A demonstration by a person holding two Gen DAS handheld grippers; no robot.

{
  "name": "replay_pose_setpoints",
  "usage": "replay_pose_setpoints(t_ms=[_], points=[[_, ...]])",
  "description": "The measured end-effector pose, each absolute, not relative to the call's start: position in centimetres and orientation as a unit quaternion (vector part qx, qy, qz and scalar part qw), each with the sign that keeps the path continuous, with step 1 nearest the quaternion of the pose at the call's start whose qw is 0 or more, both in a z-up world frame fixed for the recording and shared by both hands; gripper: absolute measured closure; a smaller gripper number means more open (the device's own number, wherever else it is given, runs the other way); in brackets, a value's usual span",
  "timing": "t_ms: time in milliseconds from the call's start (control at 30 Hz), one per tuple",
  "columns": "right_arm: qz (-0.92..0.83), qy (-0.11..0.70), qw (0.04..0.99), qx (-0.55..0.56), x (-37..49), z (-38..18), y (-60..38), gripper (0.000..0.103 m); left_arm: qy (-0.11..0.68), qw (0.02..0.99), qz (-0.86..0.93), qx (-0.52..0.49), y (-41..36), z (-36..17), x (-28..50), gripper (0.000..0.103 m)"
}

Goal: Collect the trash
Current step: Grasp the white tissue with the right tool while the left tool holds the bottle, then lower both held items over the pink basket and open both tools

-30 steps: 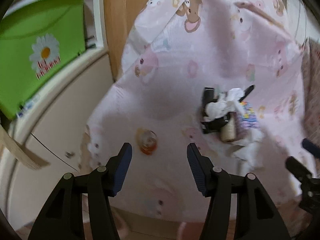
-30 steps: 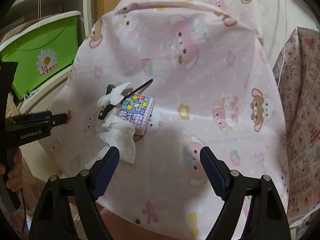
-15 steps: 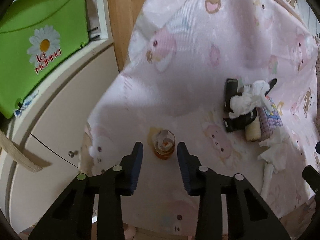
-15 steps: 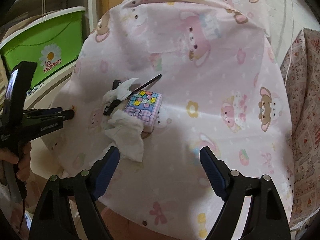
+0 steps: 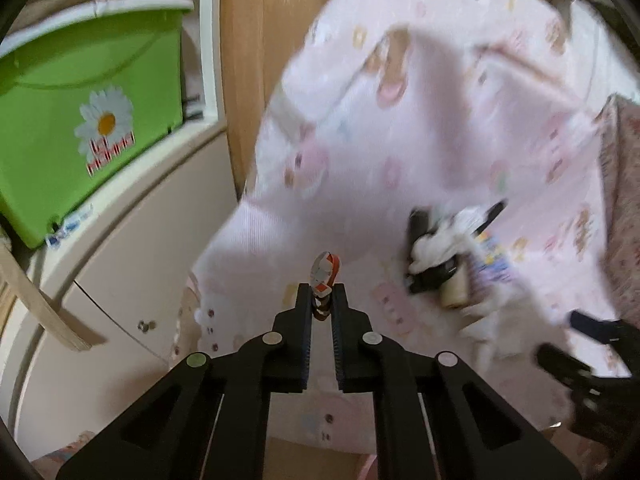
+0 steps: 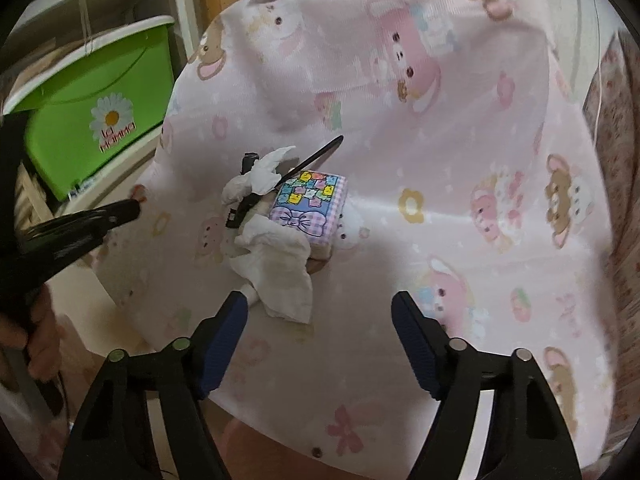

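A small orange and white wrapper point(image 5: 325, 274) is pinched between the pads of my left gripper point(image 5: 321, 300). Its jaws are closing on it, just above the pink cartoon cloth point(image 5: 420, 140). A crumpled white tissue point(image 6: 280, 268) lies right in front of my right gripper point(image 6: 320, 312). The right jaws are closing; the tissue's near corner reaches between the fingertips, and the pads do not press it. Behind it sit a colourful tissue pack point(image 6: 310, 208), a second tissue point(image 6: 260, 176) and a thin black stick point(image 6: 316, 156). The left gripper point(image 6: 132, 208) also shows at the cloth's left edge.
A green bin with a daisy print point(image 5: 80, 120) stands on a white shelf at the left, also in the right wrist view point(image 6: 92, 108). A white cabinet front point(image 5: 120, 280) is below it. A hand point(image 6: 40, 340) holds the left tool. A patterned quilt point(image 6: 624, 160) borders the right.
The left jaws closed around the small wrapper and raised it off the cloth. The right jaws narrowed a little, with the tissue now nearer the fingertips.
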State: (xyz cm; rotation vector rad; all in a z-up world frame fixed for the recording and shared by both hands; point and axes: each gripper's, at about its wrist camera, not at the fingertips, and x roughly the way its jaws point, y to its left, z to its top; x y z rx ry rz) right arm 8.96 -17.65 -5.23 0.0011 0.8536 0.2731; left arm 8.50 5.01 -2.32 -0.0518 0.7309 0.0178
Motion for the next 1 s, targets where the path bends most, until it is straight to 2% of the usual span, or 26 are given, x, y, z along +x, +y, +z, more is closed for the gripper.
replay_pose_setpoints(t_ms=[267, 400, 433, 533, 1000], points=[[0.154, 0.450, 0.877, 0.066, 11.6, -6.9, -17.0, 0.059, 0.344, 0.938, -0.006, -0.040, 4.6, -1.0, 7.1, 0.094], [0.151, 0.452, 0.876, 0.074, 12.5, -7.5, -16.6, 0.063, 0.341, 0.939, -0.011, -0.041, 4.7, -0.6, 6.7, 0.094], [0.150, 0.451, 0.877, 0.072, 12.6, -7.6, -16.4, 0.068, 0.340, 0.940, -0.011, -0.040, 4.7, -0.6, 6.6, 0.094], [0.157, 0.457, 0.873, 0.071, 12.9, -8.0, -16.3, 0.096, 0.342, 0.939, -0.014, -0.038, 4.7, -0.7, 6.4, 0.094], [0.177, 0.389, 0.903, 0.047, 7.4, -3.0, -18.9, 0.097, 0.328, 0.942, -0.057, -0.032, 3.1, 1.0, 4.2, 0.094]])
